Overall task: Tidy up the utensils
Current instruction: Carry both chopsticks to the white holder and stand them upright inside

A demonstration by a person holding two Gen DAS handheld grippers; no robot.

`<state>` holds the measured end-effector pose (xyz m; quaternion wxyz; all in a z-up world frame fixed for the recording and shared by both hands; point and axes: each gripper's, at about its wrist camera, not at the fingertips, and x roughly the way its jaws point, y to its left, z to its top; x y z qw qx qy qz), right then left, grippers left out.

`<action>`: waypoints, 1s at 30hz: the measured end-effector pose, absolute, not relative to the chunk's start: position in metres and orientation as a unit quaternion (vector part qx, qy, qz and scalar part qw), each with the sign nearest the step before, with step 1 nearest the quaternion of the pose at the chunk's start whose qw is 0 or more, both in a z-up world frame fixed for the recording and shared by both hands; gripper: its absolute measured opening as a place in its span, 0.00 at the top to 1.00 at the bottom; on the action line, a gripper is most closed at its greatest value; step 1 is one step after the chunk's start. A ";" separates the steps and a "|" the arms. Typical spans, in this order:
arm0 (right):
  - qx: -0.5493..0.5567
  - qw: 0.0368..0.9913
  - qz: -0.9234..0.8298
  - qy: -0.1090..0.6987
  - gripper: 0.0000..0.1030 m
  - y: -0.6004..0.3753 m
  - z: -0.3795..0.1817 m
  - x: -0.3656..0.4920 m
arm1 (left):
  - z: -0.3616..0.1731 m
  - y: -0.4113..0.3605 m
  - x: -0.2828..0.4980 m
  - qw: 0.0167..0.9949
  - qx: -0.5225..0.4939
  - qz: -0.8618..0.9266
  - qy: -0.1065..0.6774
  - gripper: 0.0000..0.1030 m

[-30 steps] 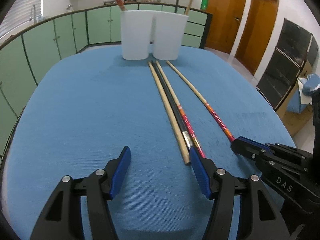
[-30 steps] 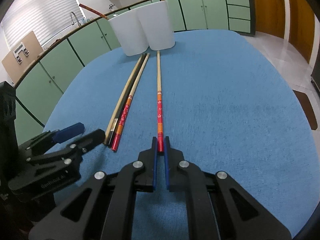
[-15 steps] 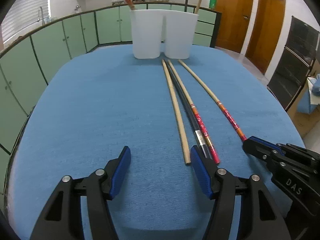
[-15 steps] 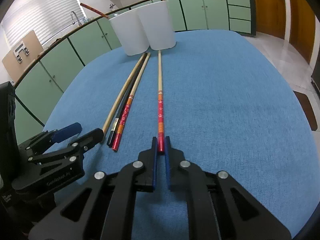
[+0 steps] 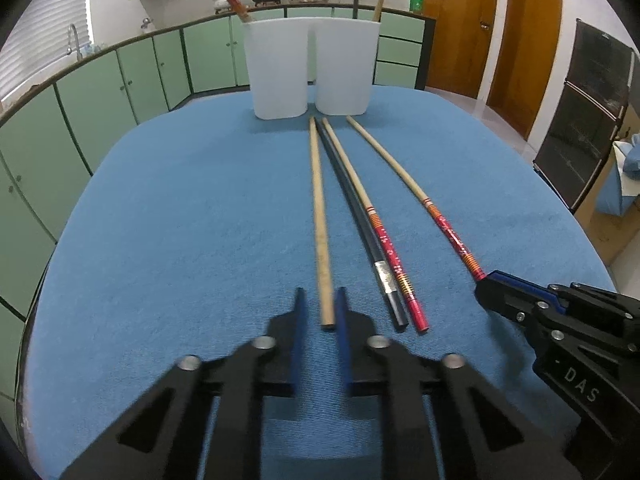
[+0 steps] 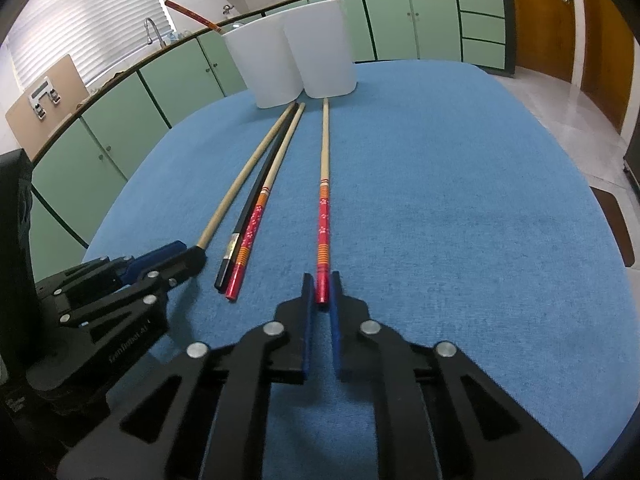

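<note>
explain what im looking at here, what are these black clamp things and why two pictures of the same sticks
The black clamps are hand-held grasping tools, one in each of a person's hands; there is no robot arm. Each tool carries a wide-angle camera looking along its fingers, so you get two views of one scene.

One picture comes from the left tool, the other from the right tool. Each tool also appears at the edge of the other's picture.

On the blue table lie four chopsticks: a plain wooden one, a black one, and two with red patterned ends. Behind them stand two white cups with chopsticks in them.

The right tool is closed on the end of the lone red chopstick. The left tool's fingers flank the wooden one's end, with a gap showing.
</note>
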<state>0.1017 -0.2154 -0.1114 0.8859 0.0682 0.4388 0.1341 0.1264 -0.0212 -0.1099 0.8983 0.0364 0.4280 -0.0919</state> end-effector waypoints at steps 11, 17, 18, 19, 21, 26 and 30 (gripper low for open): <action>0.039 0.907 0.132 0.398 0.95 -0.211 -0.085 0.089 | -0.082 -0.008 0.110 0.914 0.022 -0.097 0.393 0.94; 0.045 0.924 0.135 0.356 0.95 -0.221 -0.048 0.087 | -0.041 0.002 0.100 0.931 0.016 -0.100 0.350 0.94; 0.046 0.926 0.136 0.349 0.95 -0.223 -0.041 0.087 | -0.033 0.003 0.098 0.935 0.015 -0.100 0.339 0.94; 0.047 0.928 0.136 0.343 0.95 -0.223 -0.036 0.087 | -0.026 0.005 0.097 0.938 0.013 -0.101 0.331 0.94; 0.049 0.931 0.139 0.332 0.95 -0.226 -0.024 0.088 | -0.015 0.007 0.097 0.943 0.009 -0.102 0.318 0.94; 0.054 0.937 0.148 0.310 0.95 -0.230 0.002 0.097 | 0.015 0.013 0.097 0.953 -0.001 -0.109 0.284 0.94; 0.052 0.943 0.156 0.290 0.95 -0.231 0.026 0.107 | 0.037 0.016 0.105 0.958 -0.007 -0.118 0.262 0.94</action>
